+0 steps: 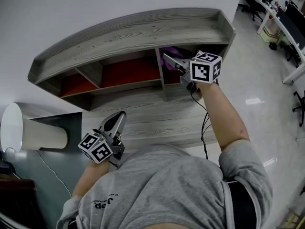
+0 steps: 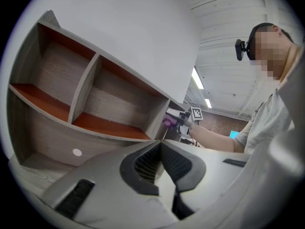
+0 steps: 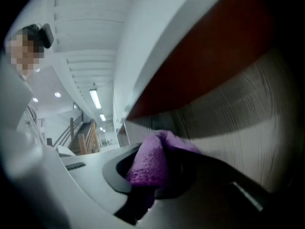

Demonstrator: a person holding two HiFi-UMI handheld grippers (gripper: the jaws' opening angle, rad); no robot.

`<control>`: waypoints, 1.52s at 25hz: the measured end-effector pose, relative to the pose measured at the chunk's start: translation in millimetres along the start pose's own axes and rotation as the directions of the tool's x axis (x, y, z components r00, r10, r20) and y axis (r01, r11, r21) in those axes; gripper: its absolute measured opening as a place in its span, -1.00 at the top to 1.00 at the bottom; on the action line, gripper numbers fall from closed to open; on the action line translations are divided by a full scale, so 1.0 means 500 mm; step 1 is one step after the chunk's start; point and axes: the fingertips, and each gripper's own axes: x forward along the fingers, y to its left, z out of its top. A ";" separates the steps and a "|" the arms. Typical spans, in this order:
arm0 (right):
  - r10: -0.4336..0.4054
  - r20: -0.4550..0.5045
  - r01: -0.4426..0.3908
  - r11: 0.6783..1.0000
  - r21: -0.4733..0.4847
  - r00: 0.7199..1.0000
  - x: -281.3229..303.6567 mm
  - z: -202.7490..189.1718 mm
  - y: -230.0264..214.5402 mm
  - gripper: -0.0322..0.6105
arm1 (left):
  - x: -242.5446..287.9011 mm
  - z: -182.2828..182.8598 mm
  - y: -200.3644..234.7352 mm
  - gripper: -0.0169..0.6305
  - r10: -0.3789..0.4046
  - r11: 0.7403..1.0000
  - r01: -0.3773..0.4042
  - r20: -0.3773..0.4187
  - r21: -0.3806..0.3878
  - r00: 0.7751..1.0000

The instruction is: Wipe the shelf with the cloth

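A grey wooden wall shelf (image 1: 138, 35) has red-lined compartments. My right gripper (image 1: 169, 61) reaches into the rightmost compartment, shut on a purple cloth (image 3: 151, 161). The cloth (image 1: 172, 52) shows inside that compartment's dark opening, close to its wood-grain wall (image 3: 238, 123). Down low, my left gripper (image 1: 116, 121) hangs in front of the lower shelf board, its jaws shut with nothing between them. In the left gripper view the two left compartments (image 2: 95, 104) stand bare, and the right gripper with the purple cloth (image 2: 170, 121) shows small at the far right.
A white cylindrical lamp shade (image 1: 24, 128) stands at the lower left, beside the shelf. A cable (image 1: 205, 123) hangs from my right gripper. Desks and chairs (image 1: 281, 18) stand on the glossy floor at the far right. The white wall (image 1: 71, 8) runs behind the shelf.
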 end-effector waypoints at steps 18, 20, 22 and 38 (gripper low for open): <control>-0.442 -0.343 0.264 0.849 -0.458 0.829 -0.013 -0.211 -0.156 0.72 | -0.007 -0.018 0.015 0.90 -0.010 1.000 0.009 -0.010 -0.024 1.000; -0.491 -0.075 0.422 0.808 -0.411 0.868 -0.027 -0.085 -0.172 0.71 | -0.015 -0.013 0.026 0.90 -0.002 1.000 0.002 -0.006 -0.019 1.000; -0.485 0.095 0.476 0.771 -0.424 0.870 -0.010 -0.009 -0.165 0.71 | -0.024 -0.012 0.036 0.90 0.014 1.000 -0.014 -0.003 -0.027 1.000; -0.767 0.349 0.839 0.446 -0.313 0.538 -0.155 0.084 -0.306 0.71 | -0.055 -0.015 0.068 0.90 0.047 0.998 -0.048 -0.012 -0.049 0.999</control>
